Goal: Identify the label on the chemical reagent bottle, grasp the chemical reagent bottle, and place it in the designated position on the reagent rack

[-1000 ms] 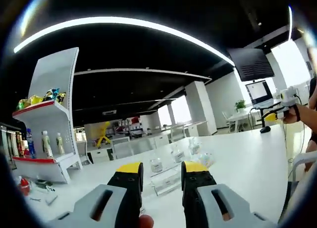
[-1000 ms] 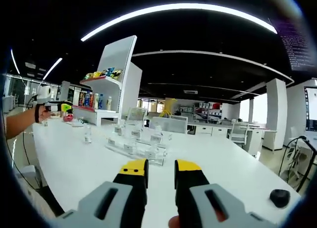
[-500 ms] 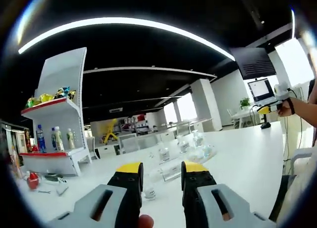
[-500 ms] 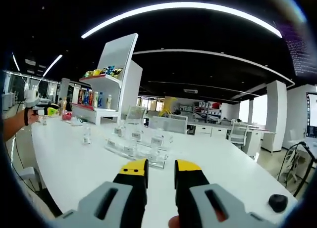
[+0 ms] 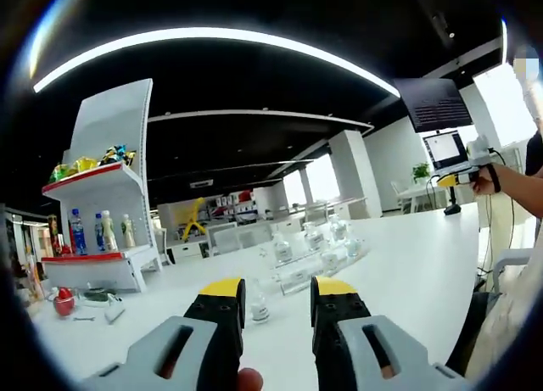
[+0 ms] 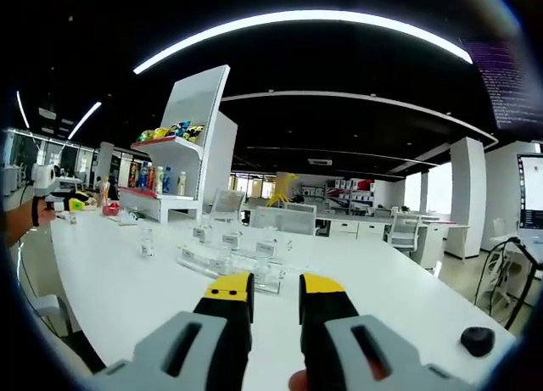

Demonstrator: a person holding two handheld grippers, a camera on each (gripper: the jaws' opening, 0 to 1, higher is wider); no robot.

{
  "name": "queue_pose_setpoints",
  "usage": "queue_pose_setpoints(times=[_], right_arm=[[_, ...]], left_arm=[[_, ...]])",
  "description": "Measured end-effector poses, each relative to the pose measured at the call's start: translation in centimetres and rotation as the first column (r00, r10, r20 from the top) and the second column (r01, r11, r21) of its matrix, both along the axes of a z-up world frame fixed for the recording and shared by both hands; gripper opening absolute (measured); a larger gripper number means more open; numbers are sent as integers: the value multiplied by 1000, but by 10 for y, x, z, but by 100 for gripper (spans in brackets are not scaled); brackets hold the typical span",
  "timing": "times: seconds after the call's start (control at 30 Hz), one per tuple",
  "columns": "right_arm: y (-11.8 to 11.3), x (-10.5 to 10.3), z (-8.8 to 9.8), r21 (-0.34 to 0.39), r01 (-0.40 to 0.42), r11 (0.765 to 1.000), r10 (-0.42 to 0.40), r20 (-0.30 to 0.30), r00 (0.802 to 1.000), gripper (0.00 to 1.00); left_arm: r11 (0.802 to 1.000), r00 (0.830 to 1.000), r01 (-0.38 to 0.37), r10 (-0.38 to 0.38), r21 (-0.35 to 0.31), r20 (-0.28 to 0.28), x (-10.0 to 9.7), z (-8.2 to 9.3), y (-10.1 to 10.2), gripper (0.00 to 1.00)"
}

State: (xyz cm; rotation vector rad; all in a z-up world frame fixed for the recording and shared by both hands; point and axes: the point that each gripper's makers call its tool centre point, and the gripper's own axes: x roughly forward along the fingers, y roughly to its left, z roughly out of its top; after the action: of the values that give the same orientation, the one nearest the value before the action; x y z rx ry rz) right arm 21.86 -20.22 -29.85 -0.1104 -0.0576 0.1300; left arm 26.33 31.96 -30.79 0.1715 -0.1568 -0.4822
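Observation:
In the left gripper view, a clear rack (image 5: pixel 316 259) with several small reagent bottles stands mid-table, and one lone small bottle (image 5: pixel 259 309) stands nearer, just beyond my left gripper (image 5: pixel 277 302), which is open and holds nothing. Far right, a hand holds my right gripper (image 5: pixel 447 180) above the table edge. In the right gripper view the same rack (image 6: pixel 227 257) lies ahead and the lone bottle (image 6: pixel 147 243) stands to its left. My right gripper (image 6: pixel 276 302) is open and empty. At the far left edge a hand holds the left gripper (image 6: pixel 75 203). Labels are too small to read.
A white display shelf (image 5: pixel 106 238) with drink bottles and snack bags stands at the table's far end, also visible as the shelf (image 6: pixel 191 162). A red object (image 5: pixel 64 304) and small tools lie near it. A black mouse (image 6: pixel 478 340) lies at the right. Office desks and chairs stand behind.
Both views have shifted with the hands. The left view has swung so the rack sits farther ahead and the lone bottle shows. Nothing on the table has moved; both grippers remain open.

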Motion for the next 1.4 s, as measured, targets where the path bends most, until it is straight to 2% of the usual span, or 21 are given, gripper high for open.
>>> queue_pose_setpoints(times=[0.3,0.43,0.63,0.7,0.8,1.0,1.23,1.4], right_arm=[[-11,-13,-4,21,8,1000,-9,11,1000,21],[-12,-16,-5,22,11,1000,-12,9,1000,22],[-13,-23,-4,31,17,999,-18,19,1000,22],[-14,-27,-5,31,19,999,-20,13,1000,22],[-16,-31,-4,40,10,999,-11,17,1000,22],[-24,-33,-1,53,19,998,-20,32,999,22],[-27,-35,-15,67,21,998,-22,11,1000,22],[-31,-36,-14,75,21,997,-21,9,1000,22]], left_arm=[[997,997,-74,72,-32,-40,-1,-20,29,31],[996,996,-78,77,-38,-43,1,-22,29,31],[998,997,-60,59,-31,-43,4,-22,20,31],[997,998,-55,54,-47,-31,5,-16,18,31],[998,998,-55,54,-23,-26,7,-13,17,31],[998,998,-65,64,-28,-22,12,-7,21,31],[995,994,-99,97,-31,-52,28,-23,30,32],[992,993,-109,106,-56,-60,35,-24,31,32]])
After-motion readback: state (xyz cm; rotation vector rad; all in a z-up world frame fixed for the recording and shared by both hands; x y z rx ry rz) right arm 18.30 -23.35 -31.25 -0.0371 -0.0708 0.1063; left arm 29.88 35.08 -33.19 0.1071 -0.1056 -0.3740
